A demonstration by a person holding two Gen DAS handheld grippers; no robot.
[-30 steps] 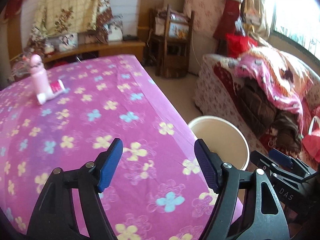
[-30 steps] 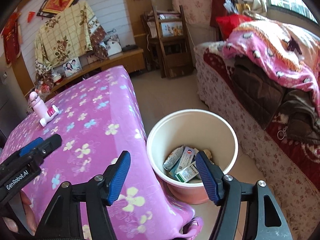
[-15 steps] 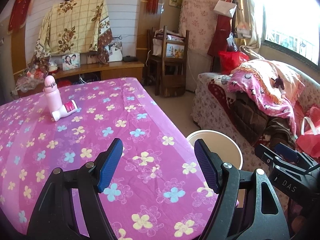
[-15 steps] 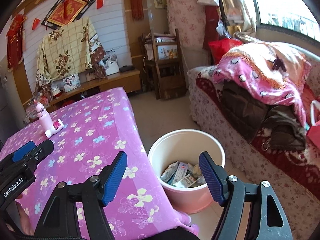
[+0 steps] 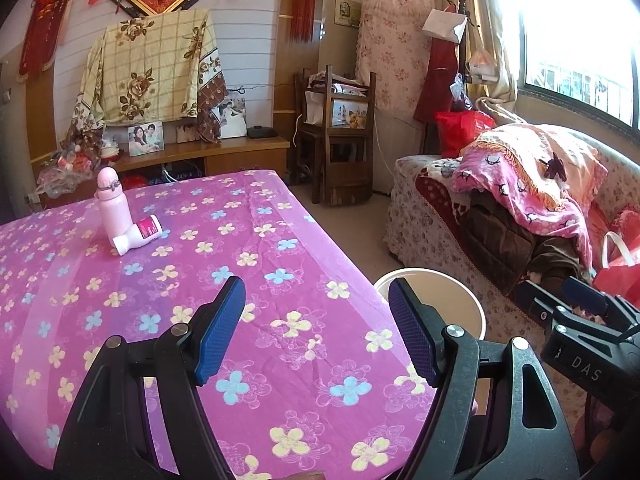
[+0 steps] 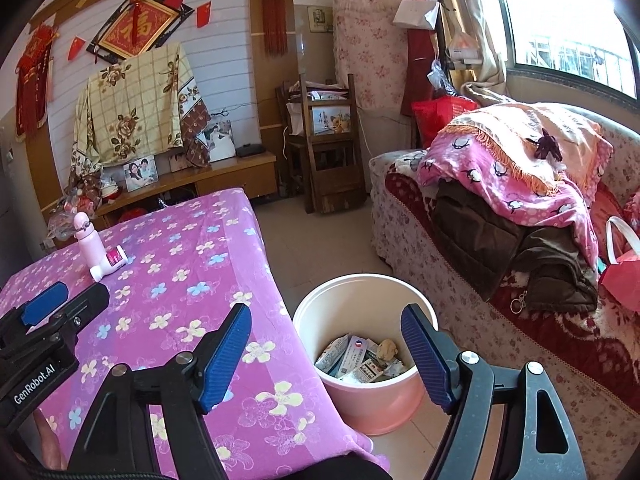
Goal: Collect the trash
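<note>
A pink bin stands on the floor beside the table; its rim also shows in the left wrist view. Inside lie several boxes and wrappers. My left gripper is open and empty above the near part of the pink flowered table. My right gripper is open and empty, held above and in front of the bin. A pink bottle stands at the far left of the table with a small white and magenta bottle lying against it.
A sofa piled with blankets and clothes runs along the right. A wooden chair and a low cabinet stand at the back. Tiled floor lies between table and sofa. A red bag sits on the sofa.
Both grippers have risen and drawn back, so more of the room and wall shows. Both stay open and empty. The bin's contents have not moved.
</note>
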